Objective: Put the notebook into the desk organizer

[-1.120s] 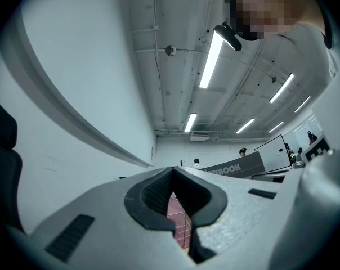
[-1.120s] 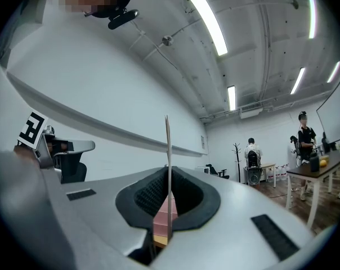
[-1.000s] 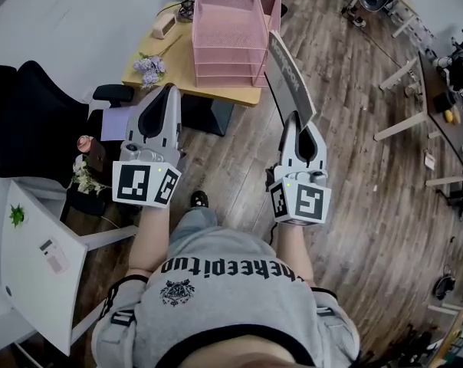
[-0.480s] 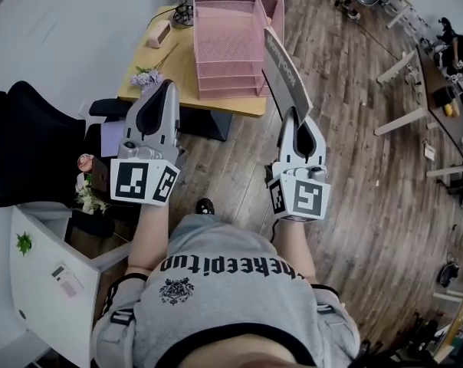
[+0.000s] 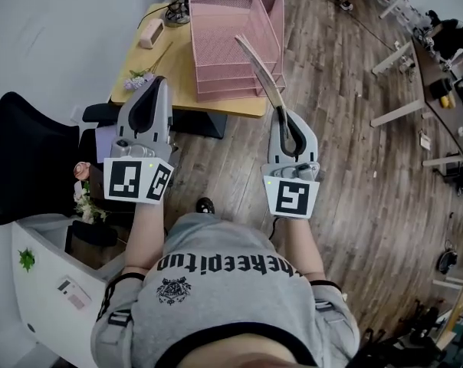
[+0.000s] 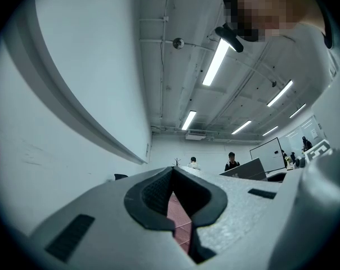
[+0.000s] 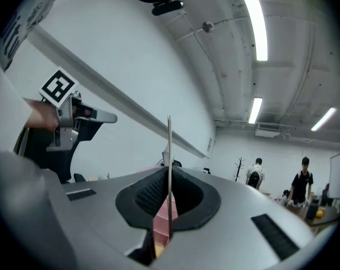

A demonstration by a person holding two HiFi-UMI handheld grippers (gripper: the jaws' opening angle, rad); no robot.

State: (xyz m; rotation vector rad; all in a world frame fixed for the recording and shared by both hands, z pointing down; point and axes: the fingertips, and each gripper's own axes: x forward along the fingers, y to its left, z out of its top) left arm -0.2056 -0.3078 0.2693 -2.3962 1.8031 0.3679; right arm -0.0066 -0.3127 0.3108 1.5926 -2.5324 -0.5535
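The notebook [image 5: 260, 69] is clamped by its near end in the right tongs [image 5: 282, 113] and is carried in the air, not yet in anything. A second ago it showed its broad cover and leaned along the right side of the pink desk organizer [image 5: 220, 79]. Now it has turned almost edge-on and swung left, so its far end reaches over the organizer's front right corner. The right gripper view confirms the grip, with the notebook a thin upright line pinched between the pads. This looks like lining the notebook up with a tray, so the insertion itself is still to come. The organizer stands at the right end of the wooden surface [image 5: 159, 60], close to its front edge. The left tongs [image 5: 155, 84] hover off that front edge as before, jaws together with nothing between them, taking no part yet.
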